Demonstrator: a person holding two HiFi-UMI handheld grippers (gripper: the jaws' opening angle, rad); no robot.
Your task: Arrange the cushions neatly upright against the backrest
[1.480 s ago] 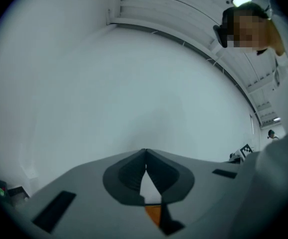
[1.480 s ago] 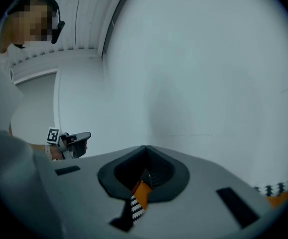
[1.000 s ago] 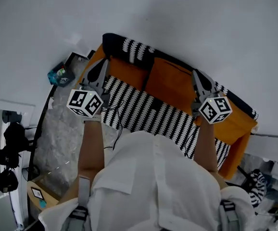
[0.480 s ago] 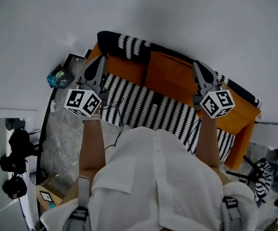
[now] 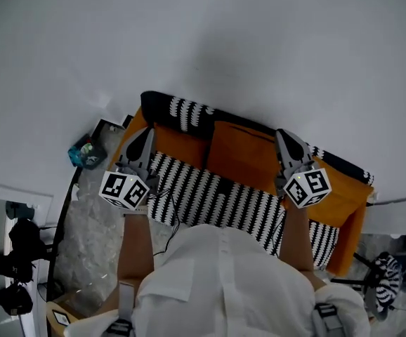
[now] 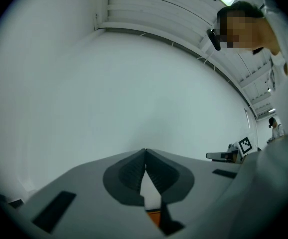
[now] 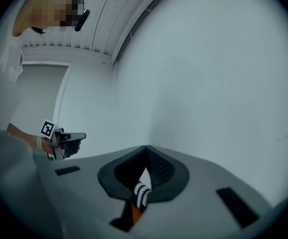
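CUSHIONS UP: We stand over the low orange upholstered sofa [image 5: 340,192] with both tools held level above its seat. The left gripper [image 5: 147,133] and the right gripper [image 5: 282,137] are each clenched on nothing, jaws pressed tip to tip. Between them, the large square orange fabric cushion [image 5: 241,153] stands on edge against the dark, white-patterned backrest [image 5: 185,109], nearer the right gripper. The smaller orange fabric cushion [image 5: 180,144] stands just inside the left gripper's tips, beside the first. The black-and-white zigzag woven throw [image 5: 217,199] covers the seat beneath both tools. By our reckoning the job is nearly done. Both cushions look upright against the back, and little seems left beyond squaring them up. Whether the two cushions touch, we cannot tell.
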